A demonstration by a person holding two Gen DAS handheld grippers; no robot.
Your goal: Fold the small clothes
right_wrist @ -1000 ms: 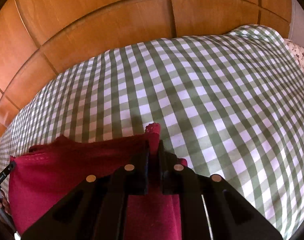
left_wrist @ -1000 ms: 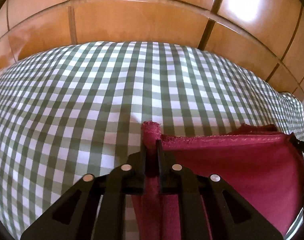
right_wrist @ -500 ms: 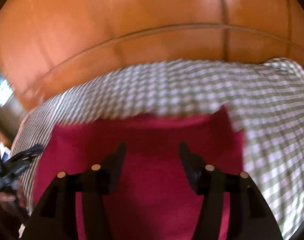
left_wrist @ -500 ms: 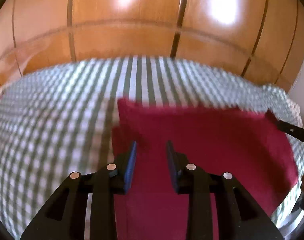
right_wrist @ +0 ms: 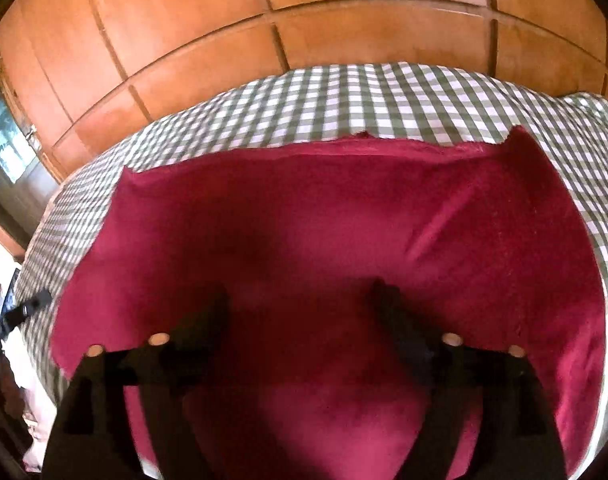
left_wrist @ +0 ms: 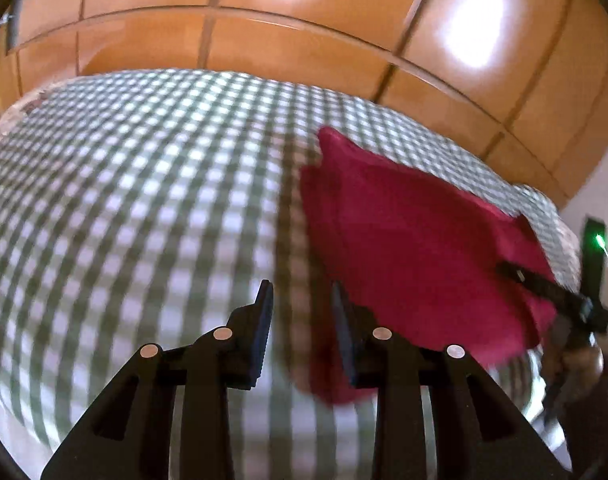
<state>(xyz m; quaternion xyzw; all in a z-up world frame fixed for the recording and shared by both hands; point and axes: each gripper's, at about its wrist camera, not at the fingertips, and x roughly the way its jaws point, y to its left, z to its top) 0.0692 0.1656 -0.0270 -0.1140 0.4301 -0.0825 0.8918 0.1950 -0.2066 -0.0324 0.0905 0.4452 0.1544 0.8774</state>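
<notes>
The left gripper (left_wrist: pixel 302 300) has its fingers apart with nothing between them; only green-and-white checked cloth (left_wrist: pixel 144 208) shows through the gap. Just to its right, the near left edge of the red garment (left_wrist: pixel 415 248) lies beside the right-hand finger. The right gripper (right_wrist: pixel 300 300) has its fingers spread wide and empty above the red garment (right_wrist: pixel 323 220), which lies flat on the checked cloth (right_wrist: pixel 343 104) and fills most of that view, its straight far edge running left to right. Beyond the bed stand orange-brown wooden panels (right_wrist: pixel 224 32). The left view is blurred.
</notes>
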